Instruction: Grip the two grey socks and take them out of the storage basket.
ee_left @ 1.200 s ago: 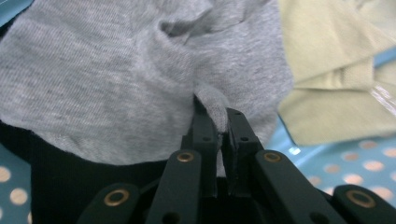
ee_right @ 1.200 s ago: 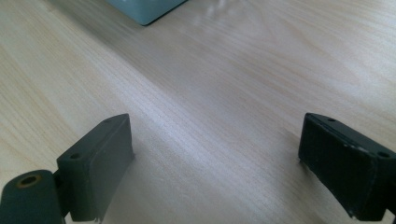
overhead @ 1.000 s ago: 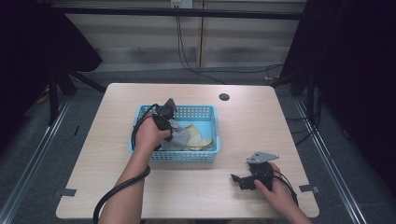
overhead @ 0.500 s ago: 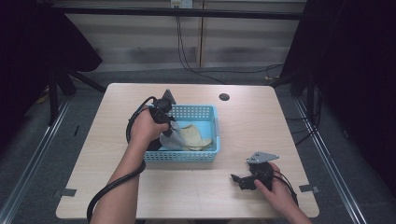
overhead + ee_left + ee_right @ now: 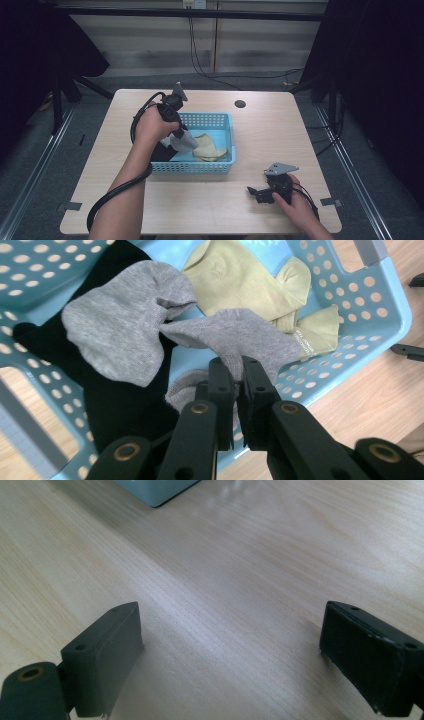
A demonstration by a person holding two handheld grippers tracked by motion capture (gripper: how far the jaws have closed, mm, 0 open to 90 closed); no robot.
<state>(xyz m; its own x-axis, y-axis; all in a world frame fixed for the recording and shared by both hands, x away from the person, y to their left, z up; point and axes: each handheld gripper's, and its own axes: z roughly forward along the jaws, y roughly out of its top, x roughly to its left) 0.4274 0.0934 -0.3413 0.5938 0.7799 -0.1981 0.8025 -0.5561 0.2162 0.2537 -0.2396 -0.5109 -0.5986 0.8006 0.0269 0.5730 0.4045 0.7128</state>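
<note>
Near the table's front right corner, right gripper (image 5: 257, 192) resting on pale wooden table (image 5: 300, 130), jaws wide apart, nothing between. Farther back, left gripper (image 5: 236, 385) clamped on soft grey sock (image 5: 240, 337), lifted above perforated light-blue plastic basket (image 5: 220, 165) at mid-table, over black sock (image 5: 115, 405) and pale yellow socks (image 5: 240, 280).

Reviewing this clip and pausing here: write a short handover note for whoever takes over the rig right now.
Left gripper: shut on the grey sock, holding it above the blue basket.
Right gripper: open, nothing between its jaws, resting low on the table right of the basket.
In the basket: a black sock under the grey one, and yellow-green socks.
Done: grey sock gripped.
Left: probably carry it clear of the basket and set it down, then fetch the others.
</note>
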